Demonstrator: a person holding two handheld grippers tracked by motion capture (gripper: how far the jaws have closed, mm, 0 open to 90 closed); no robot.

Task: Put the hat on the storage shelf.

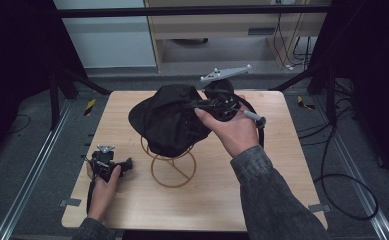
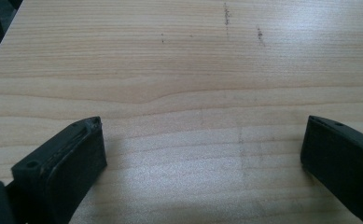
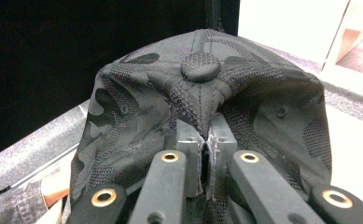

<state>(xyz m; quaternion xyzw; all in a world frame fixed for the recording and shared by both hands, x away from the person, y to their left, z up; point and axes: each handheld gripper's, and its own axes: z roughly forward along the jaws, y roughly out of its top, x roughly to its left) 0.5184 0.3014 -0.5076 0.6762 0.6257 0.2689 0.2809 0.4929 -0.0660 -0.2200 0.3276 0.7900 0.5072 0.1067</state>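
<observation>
A black camouflage-patterned cap (image 1: 168, 120) sits over a golden wire stand (image 1: 174, 172) in the middle of the wooden table (image 1: 222, 200). My right gripper (image 1: 200, 104) comes at it from the right and is shut on a fold of the cap's fabric. In the right gripper view the jaws (image 3: 206, 136) pinch the cloth just below the cap's top button (image 3: 200, 66). My left gripper (image 1: 113, 164) rests low at the table's front left, apart from the cap. Its jaws (image 2: 203, 123) stand wide open over bare wood (image 2: 179, 56), with nothing between them.
The stand's round base ring (image 1: 173, 176) lies just in front of the cap. Cables trail on the floor to the right (image 1: 349, 190). Metal rails (image 1: 29, 180) run along both sides of the table. A shelf unit (image 1: 222, 30) stands behind.
</observation>
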